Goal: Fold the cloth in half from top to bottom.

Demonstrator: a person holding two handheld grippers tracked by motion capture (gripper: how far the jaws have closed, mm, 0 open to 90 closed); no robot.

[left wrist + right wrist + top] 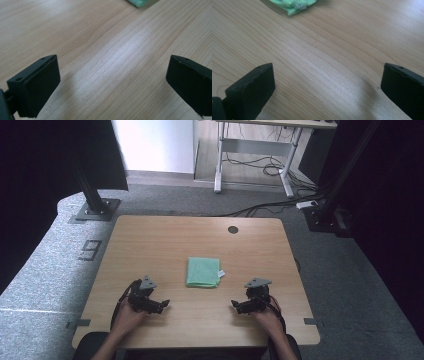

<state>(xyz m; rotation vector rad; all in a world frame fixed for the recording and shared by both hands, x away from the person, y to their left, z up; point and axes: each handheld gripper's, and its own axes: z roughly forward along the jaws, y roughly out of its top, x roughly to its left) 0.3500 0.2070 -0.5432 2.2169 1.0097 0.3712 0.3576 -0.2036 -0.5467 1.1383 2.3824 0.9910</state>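
Note:
A folded green cloth [203,272] lies flat near the middle of the wooden table [150,245], with a small white tag at its right edge. My left gripper [161,306] rests low over the table, left of and nearer than the cloth, jaws wide open on nothing. My right gripper [238,307] mirrors it on the right, also open and empty. In the left gripper view [113,82] a corner of the cloth [137,2] peeks in at the top. In the right gripper view [327,87] the cloth's corner [293,6] lies ahead on the wood.
A round cable hole [233,229] sits near the table's far edge. Beyond the table are grey carpet, a black stand base [95,210] at left, a desk frame [255,160] with loose cables, and dark curtains on both sides.

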